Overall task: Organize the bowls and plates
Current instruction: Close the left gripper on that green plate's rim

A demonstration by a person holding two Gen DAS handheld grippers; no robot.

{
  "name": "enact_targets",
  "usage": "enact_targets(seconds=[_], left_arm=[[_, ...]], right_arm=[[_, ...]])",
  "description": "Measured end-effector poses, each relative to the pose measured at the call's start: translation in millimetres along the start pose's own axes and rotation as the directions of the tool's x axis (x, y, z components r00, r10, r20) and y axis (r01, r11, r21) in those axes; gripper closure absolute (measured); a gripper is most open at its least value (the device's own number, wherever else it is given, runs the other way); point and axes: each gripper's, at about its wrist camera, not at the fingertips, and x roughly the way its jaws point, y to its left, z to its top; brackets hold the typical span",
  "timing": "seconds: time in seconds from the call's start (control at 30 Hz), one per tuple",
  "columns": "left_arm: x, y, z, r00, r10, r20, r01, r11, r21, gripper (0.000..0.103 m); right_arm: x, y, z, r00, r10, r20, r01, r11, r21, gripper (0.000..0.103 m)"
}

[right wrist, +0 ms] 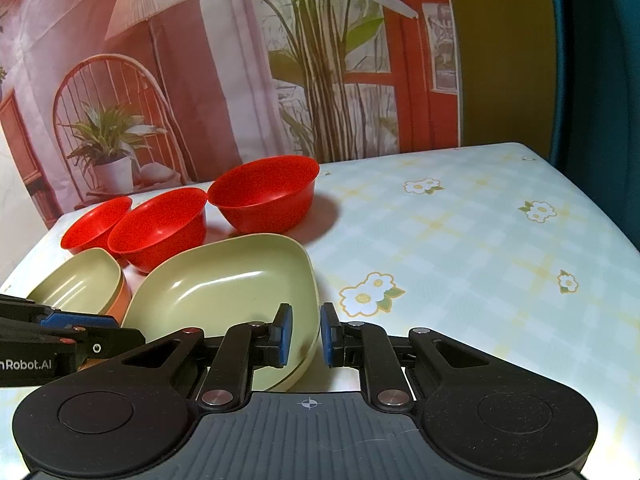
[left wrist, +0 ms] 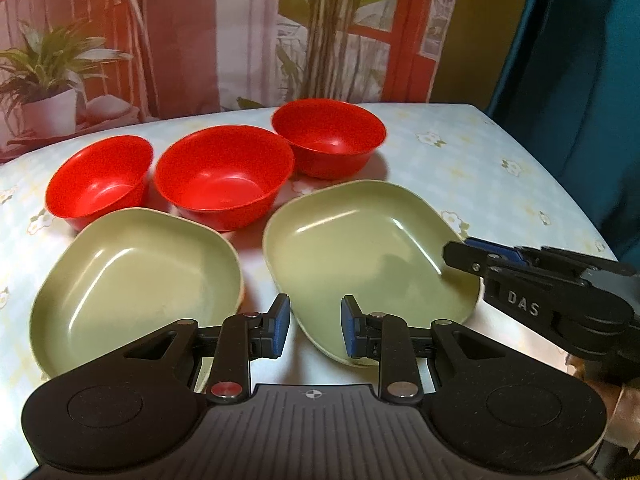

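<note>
Three red bowls stand in a row at the back: left point(left wrist: 98, 180), middle point(left wrist: 222, 176) and right point(left wrist: 328, 136). Two green plates lie in front of them, left point(left wrist: 136, 280) and right point(left wrist: 368, 256). My left gripper point(left wrist: 315, 326) is open and empty, low over the gap between the plates. My right gripper point(right wrist: 306, 334) is open, its jaws straddling the right rim of the right green plate point(right wrist: 224, 288) without closing on it; it also shows in the left wrist view point(left wrist: 464, 256). The bowls point(right wrist: 264, 192) and the left plate point(right wrist: 76, 280) show in the right wrist view.
The table point(right wrist: 460, 240) has a pale checked cloth with flower prints. A printed backdrop point(right wrist: 240, 80) hangs behind it, and a dark teal curtain point(right wrist: 600, 60) stands at the right. The table's right edge lies near the curtain.
</note>
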Motion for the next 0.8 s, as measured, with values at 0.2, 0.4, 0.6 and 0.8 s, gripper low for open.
enact_targets(seconds=[0.2, 0.4, 0.6, 0.8], left_arm=[[-1, 8, 2, 1.0, 0.022, 0.005, -0.022, 0.999, -0.032, 0.075], [17, 9, 1, 0.999, 0.009, -0.044, -0.012, 0.999, -0.05, 0.075], [25, 7, -1, 0.998, -0.017, -0.059, 0.014, 0.999, -0.051, 0.078], [15, 3, 0, 0.999, -0.026, -0.03, 0.025, 0.999, -0.024, 0.078]], right_arm=[[0, 0, 0, 1.0, 0.0, 0.001, 0.0, 1.0, 0.001, 0.089], [0, 0, 0, 1.0, -0.001, 0.001, 0.001, 1.0, 0.0, 0.089], [1, 2, 0, 1.0, -0.004, -0.006, 0.004, 1.0, -0.008, 0.089], [-4, 2, 3, 1.0, -0.016, 0.003, 0.016, 1.0, -0.008, 0.089]])
